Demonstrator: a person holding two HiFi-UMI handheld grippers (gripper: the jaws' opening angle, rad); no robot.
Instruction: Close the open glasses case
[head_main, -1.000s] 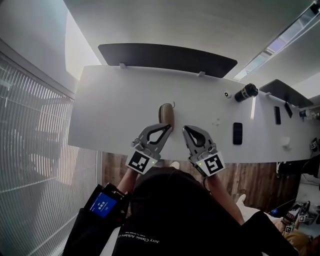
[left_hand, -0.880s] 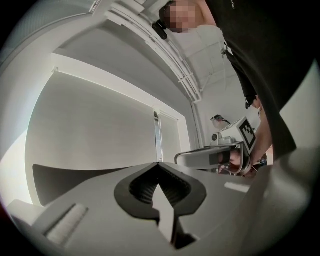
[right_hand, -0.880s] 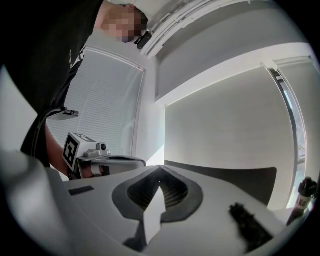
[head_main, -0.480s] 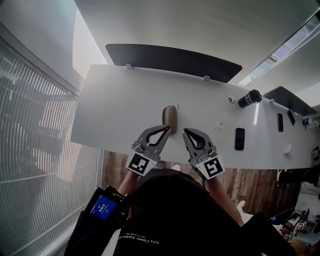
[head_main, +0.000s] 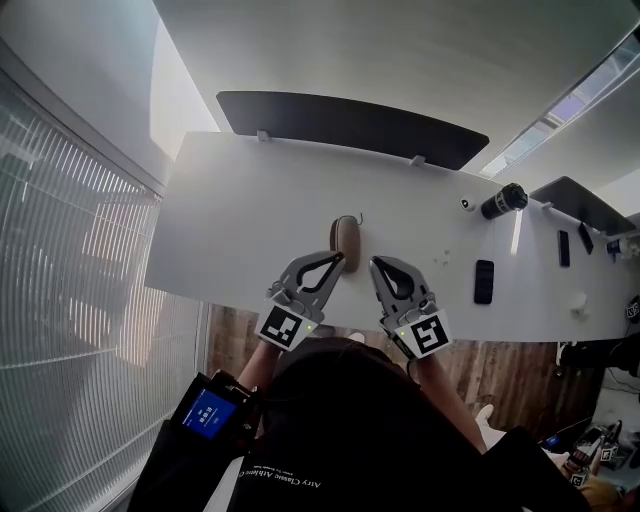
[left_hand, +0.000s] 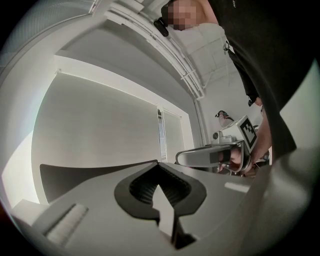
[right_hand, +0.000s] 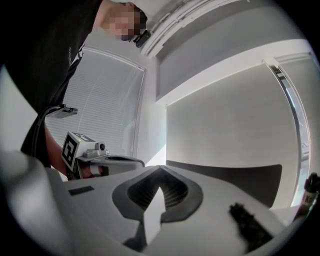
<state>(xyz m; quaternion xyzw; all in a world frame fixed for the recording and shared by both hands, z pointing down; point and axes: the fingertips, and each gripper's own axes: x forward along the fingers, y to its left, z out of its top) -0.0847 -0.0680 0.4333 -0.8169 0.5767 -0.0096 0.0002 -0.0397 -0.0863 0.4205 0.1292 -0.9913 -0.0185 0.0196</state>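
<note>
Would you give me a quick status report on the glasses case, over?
Left gripper shut, empty; right gripper shut, empty. Glasses case on table just ahead of left gripper, looks closed from above. Nothing in the way.

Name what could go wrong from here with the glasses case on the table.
1. The left gripper and right gripper are both shut and empty, so they can only push. The case may just slide across the table.
2. The grippers sit close together by the case's near end and could knock each other.
</note>
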